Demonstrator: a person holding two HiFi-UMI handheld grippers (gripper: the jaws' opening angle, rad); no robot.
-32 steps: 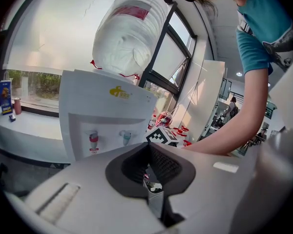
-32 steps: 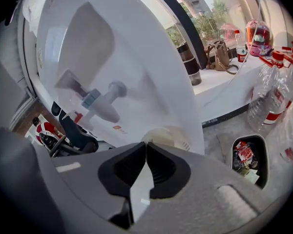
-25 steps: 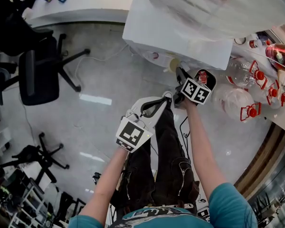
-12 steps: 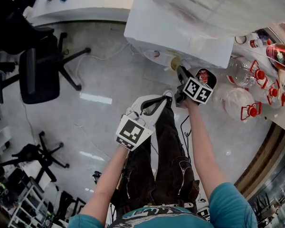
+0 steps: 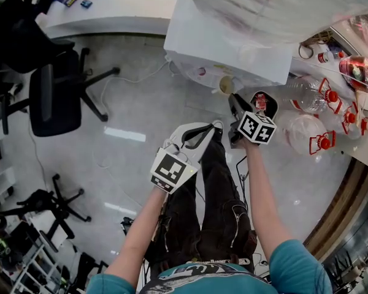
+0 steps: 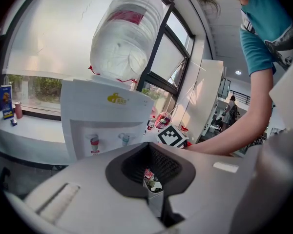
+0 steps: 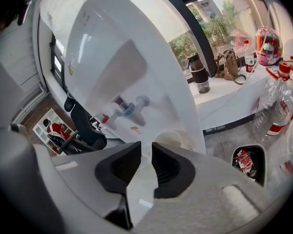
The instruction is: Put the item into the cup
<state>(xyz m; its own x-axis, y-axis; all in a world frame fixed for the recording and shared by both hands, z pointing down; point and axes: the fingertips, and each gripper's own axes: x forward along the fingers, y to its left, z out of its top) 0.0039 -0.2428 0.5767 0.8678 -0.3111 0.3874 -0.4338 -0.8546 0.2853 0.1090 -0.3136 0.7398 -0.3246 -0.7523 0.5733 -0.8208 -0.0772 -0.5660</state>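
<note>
Left gripper point(image 6: 151, 172) has its jaws pinched shut on a small white sachet with red and green print point(image 6: 154, 184). The sachet's long axis runs along the jaw line, printed end poking forward toward the boxy white plastic water dispenser point(image 6: 102, 121). In the head view that gripper point(image 5: 216, 126) hangs back over the person's legs, well apart from the cup.

The pale round paper cup point(image 5: 226, 86) sits mouth-up at the dispenser's front, below the taps. The right gripper point(image 5: 233, 98) is just beside it, jaws a narrow slit apart with nothing I can make out between them.

The right side is crowded: a black bin with wrappers point(image 5: 262, 100) and clear plastic jugs with red caps point(image 5: 306, 133). Glossy grey floor point(image 5: 135, 103) spreads left toward a black office chair point(image 5: 55, 97).
</note>
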